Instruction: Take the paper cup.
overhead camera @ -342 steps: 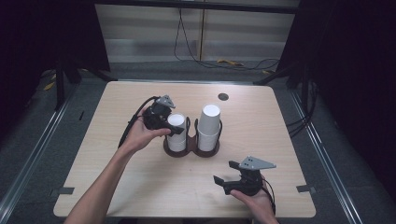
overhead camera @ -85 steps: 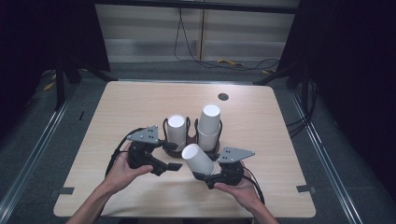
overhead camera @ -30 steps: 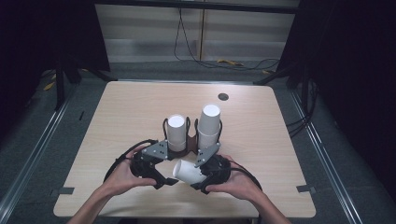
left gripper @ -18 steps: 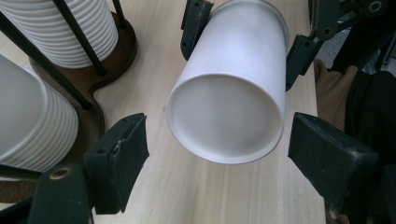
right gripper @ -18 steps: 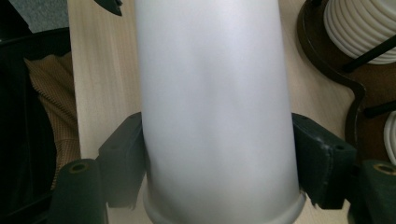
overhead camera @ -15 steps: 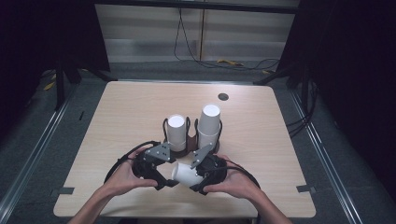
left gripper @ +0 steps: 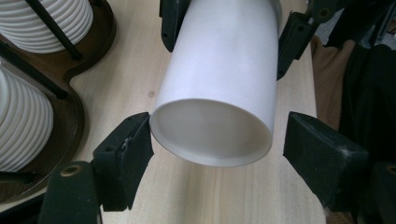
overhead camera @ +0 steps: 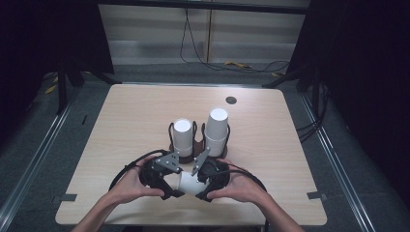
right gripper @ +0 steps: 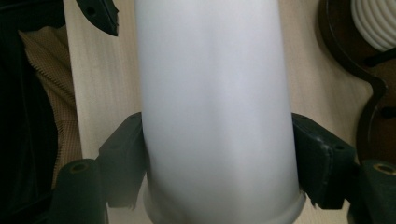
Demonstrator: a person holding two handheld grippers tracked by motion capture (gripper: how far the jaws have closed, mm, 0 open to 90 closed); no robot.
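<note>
Right gripper [right gripper: 212,158] clenched on white cup [left gripper: 219,88]; left gripper [left gripper: 217,154] closing around its mouth, seemingly not yet gripping.

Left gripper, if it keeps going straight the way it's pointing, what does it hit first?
Most likely the white paper cup: its open rim already lies between the left gripper jaws, which have just been closing. Beyond it stands the right gripper, clamped on the cup.

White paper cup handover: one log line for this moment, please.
white paper cup: horizontal | right gripper: clamping it | left gripper: closing around it, one pad apart
</note>
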